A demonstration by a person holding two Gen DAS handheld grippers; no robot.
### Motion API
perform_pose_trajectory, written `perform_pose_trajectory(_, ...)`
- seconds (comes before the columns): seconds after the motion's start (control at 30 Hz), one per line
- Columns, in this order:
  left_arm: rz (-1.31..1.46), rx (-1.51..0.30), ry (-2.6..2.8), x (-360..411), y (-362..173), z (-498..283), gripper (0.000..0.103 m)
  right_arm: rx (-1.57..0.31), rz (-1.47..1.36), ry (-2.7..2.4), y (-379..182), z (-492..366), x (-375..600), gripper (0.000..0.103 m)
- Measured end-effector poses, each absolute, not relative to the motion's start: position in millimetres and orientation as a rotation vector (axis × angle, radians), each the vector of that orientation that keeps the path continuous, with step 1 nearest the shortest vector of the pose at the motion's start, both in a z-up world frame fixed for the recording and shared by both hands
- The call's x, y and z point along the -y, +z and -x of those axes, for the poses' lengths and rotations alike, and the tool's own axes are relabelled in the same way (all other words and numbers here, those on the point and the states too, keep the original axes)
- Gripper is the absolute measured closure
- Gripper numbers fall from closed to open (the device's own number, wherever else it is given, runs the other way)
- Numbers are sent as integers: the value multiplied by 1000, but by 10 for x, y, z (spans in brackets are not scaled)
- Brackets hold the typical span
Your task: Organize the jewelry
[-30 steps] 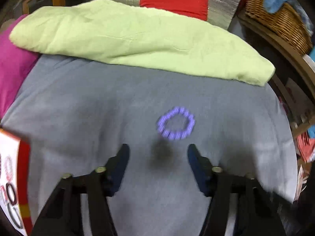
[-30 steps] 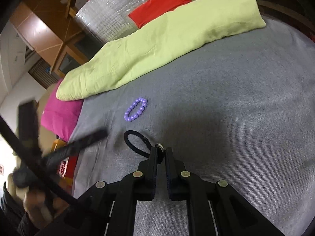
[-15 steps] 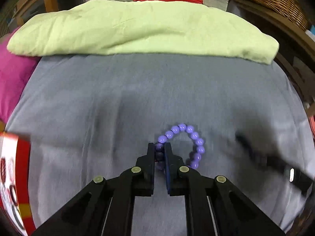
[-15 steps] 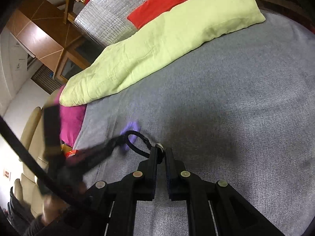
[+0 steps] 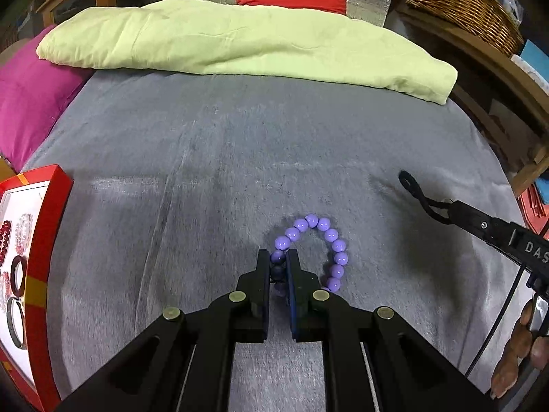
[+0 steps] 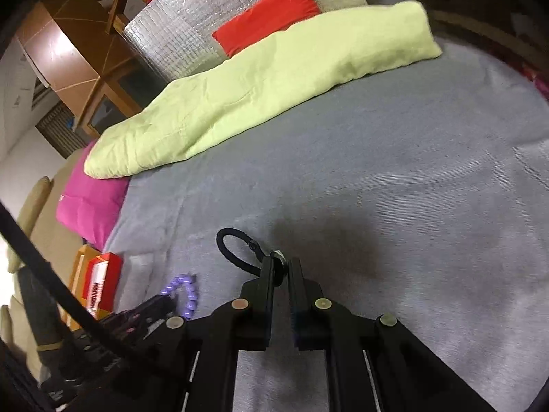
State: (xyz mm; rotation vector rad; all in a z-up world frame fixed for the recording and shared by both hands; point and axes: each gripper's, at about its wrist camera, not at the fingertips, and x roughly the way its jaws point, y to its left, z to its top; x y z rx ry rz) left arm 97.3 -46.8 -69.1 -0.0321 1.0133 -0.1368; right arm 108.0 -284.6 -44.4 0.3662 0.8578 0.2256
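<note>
A purple bead bracelet [image 5: 322,240] lies on the grey blanket [image 5: 206,171]. My left gripper [image 5: 278,262] is shut on its left side, just above the cloth. The bracelet also shows in the right wrist view [image 6: 187,290], blurred. My right gripper [image 6: 282,266] is shut on a black cord bracelet [image 6: 233,250] with a small metal clasp and holds it above the blanket. In the left wrist view the black cord bracelet [image 5: 413,189] sticks out from the right gripper at the right.
A red-edged jewelry box [image 5: 31,257] with rings and bracelets sits at the left edge; it also shows in the right wrist view [image 6: 99,283]. A light green quilt [image 5: 240,44], a magenta pillow [image 5: 24,99] and a wicker basket [image 5: 459,3] lie beyond.
My left gripper came down over the purple bracelet and shut on its left side. My right gripper kept hold of the black cord bracelet and shifted a little.
</note>
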Motion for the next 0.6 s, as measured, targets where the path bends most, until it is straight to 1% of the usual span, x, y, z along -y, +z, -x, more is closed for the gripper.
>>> perform_pose_trajectory(0.23,29,-995,-146,510,-612,-875,94,-859,-265,132,-445,-1018,2877,94)
perform_pose_trajectory(0.6,19,-968,-137,504,-503,-826,94,-867,-226,108,-464,-1009,2849,94)
